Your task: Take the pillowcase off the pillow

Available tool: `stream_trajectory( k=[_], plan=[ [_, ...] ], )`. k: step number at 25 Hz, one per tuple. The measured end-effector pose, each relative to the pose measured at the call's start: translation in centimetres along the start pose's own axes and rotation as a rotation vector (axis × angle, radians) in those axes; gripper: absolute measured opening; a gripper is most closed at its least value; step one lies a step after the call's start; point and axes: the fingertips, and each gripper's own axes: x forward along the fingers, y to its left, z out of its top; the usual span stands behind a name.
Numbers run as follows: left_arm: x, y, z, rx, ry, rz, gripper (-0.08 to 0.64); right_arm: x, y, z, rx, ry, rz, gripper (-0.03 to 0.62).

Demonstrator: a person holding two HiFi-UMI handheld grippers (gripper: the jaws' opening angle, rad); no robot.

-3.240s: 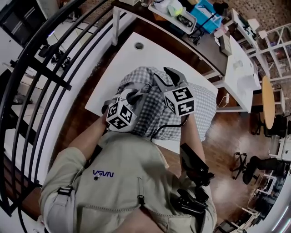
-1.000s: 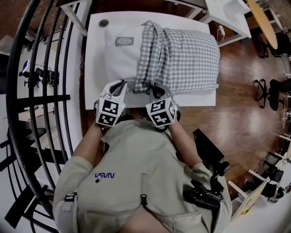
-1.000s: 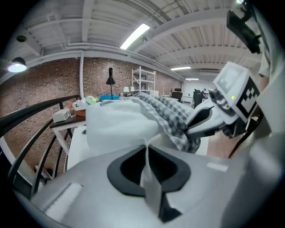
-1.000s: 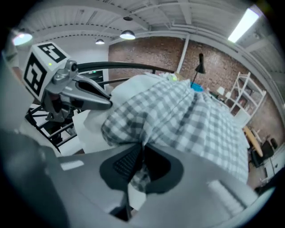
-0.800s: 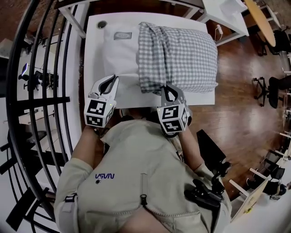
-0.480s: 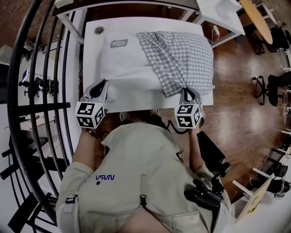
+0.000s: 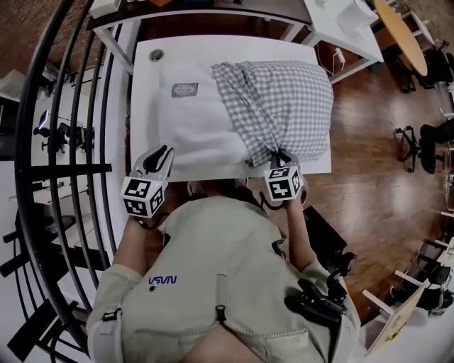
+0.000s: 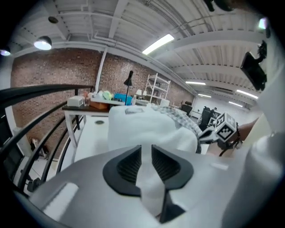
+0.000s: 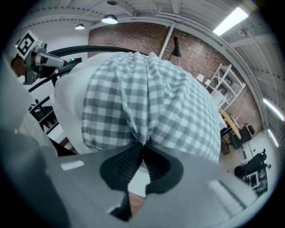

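A white pillow [image 7: 191,120] lies on the white table [image 7: 145,85], its left half bare with a small label [image 7: 184,90] showing. The grey checked pillowcase [image 7: 287,99] covers its right half, bunched toward the near edge. My right gripper [image 7: 279,157] is shut on that gathered edge of the pillowcase [image 9: 147,93], the cloth pinched between the jaws of the right gripper [image 9: 143,149]. My left gripper [image 7: 159,152] is at the pillow's near left corner. The left gripper's [image 8: 146,149] jaws have just been opening, a narrow gap stands between them, and white pillow fabric [image 8: 147,129] lies in it.
A black curved railing [image 7: 71,142] runs down the left side. Desks with clutter [image 7: 213,8] stand beyond the table, and a white desk [image 7: 340,21] is at the upper right. Wooden floor [image 7: 369,163] and office chairs [image 7: 418,135] are to the right.
The right gripper has drawn the pillowcase rightward along the pillow, baring more of the white pillow. The left gripper has shifted left to the pillow's near corner.
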Motion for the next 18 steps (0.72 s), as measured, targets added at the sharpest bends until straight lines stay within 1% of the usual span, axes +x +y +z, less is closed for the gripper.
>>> stream_trajectory(
  k=[3,4,5,7,8,10,12,13,15,16,18],
  plan=[
    [-0.4,-0.2,4.8,0.050,-0.108,0.037,0.085,0.2,0.3,-0.1,0.020,-0.005,0.024,0.015],
    [0.4,-0.2,5.9,0.060,-0.128,0.048,0.103,0.2,0.4,-0.1,0.024,-0.007,0.029,0.015],
    [1.7,-0.1,6.9,0.070,-0.137,0.054,0.151,0.2,0.6,-0.2,0.027,-0.009,0.035,0.015],
    [4.7,-0.1,8.5,0.100,-0.134,0.056,0.262,0.2,1.0,-0.2,0.033,-0.015,0.046,0.015],
    [6.2,-0.1,9.3,0.124,-0.129,0.056,0.292,0.2,1.2,-0.2,0.040,-0.020,0.055,0.015],
    [8.9,-0.2,10.7,0.207,-0.105,0.058,0.335,0.1,1.7,-0.1,0.051,-0.032,0.084,0.015],
    [11.5,-0.5,10.9,0.291,-0.043,0.055,0.372,0.0,2.0,0.0,0.051,-0.042,0.125,0.015],
    [12.9,-0.6,10.5,0.307,0.000,0.046,0.379,-0.2,2.1,-0.1,0.053,-0.043,0.146,0.017],
    [15.2,-0.6,9.1,0.305,0.082,0.020,0.374,-0.9,1.9,0.0,0.059,-0.046,0.193,0.021],
    [15.9,-0.8,8.3,0.302,0.108,0.006,0.347,-1.6,1.7,0.3,0.062,-0.051,0.223,0.026],
    [16.3,-1.4,7.4,0.309,0.121,-0.017,0.244,-3.6,1.0,1.9,0.075,-0.088,0.299,0.052]
  ],
)
